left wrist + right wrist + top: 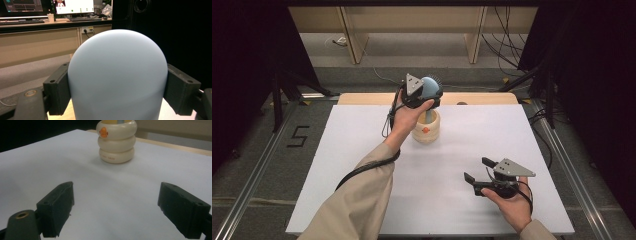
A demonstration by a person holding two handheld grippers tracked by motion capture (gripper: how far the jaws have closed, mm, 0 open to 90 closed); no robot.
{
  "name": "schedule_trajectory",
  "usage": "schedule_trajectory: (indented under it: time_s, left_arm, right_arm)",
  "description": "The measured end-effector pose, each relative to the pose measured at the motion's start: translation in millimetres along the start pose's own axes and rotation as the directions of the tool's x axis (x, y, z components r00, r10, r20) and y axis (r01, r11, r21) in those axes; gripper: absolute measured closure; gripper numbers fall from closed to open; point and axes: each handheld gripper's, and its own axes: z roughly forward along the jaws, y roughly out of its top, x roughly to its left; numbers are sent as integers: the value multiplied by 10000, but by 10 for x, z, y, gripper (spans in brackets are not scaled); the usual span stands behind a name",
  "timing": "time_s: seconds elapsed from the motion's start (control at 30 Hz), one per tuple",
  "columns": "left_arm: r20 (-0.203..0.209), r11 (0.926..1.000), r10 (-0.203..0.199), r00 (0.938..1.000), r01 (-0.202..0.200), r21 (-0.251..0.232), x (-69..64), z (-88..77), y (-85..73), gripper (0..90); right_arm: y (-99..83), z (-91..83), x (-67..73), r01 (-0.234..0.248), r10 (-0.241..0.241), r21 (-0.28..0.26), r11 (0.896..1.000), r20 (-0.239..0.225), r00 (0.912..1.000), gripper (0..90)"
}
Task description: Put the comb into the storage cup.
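Between black fingers [56,92], smooth domed brush [117,77]

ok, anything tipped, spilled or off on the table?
Nothing stands out. The cream ringed holder stands upright on the white table, the left gripper clamps the blue brush head above it, and the right gripper sits open, empty.

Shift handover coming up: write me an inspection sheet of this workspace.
Surface: white board over a wooden table.
Job's things: blue brush, handle down in a cream ringed holder.
Clutter: nothing seen.
Grippers: left gripper shut on the brush's rounded head; right gripper open above the board.
Cables: one trails from each gripper; more hang at the far right.
Surroundings: dark curtains, wooden desk beyond.
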Motion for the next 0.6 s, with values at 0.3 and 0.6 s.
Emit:
schedule_trajectory:
  time_s: [0.3, 0.6]
  left_arm:
    - [-8, 9999, -33, 10000, 33, 111, 15, 16, -64, 192]
    - [15, 9996, -201, 9998, 201, 181, 34, 8, -181, 192]
  right_arm:
    - [0, 0, 2, -1, 1, 2, 10000, -15, 10000, 146]
    - [-1, 0, 2, -8, 8, -10, 10000, -17, 10000, 146]
